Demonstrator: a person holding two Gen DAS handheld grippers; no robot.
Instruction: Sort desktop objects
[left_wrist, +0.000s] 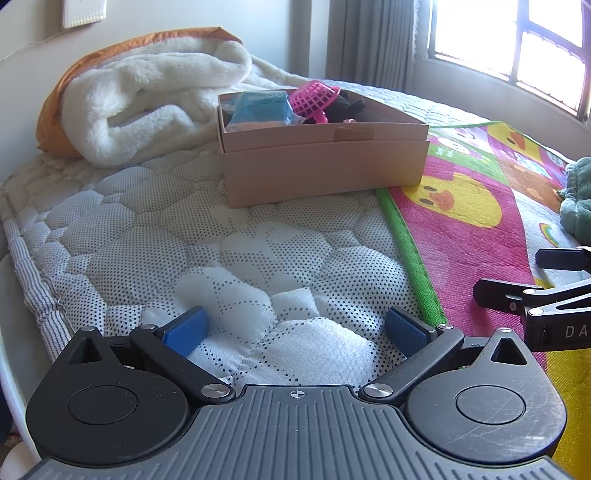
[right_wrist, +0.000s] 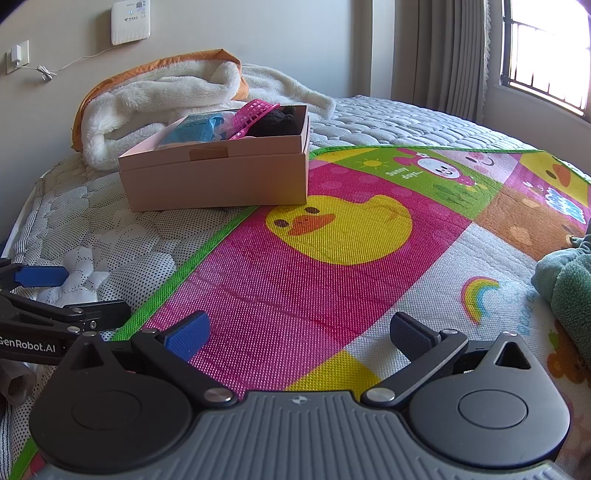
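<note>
Pink cardboard box holds a pink basket; left gripper and right gripper spread, empty.

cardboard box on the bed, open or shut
Open. The cardboard box has no lid on top, and a pink basket and blue packet show inside.

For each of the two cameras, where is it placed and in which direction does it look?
Left wrist: low over the quilted mattress, facing the cardboard box; its open left gripper shows, the right gripper at the edge.
Right wrist: low over the cartoon mat, facing the same box; its open fingers show.
Shared: box, white blanket, mat.
</note>
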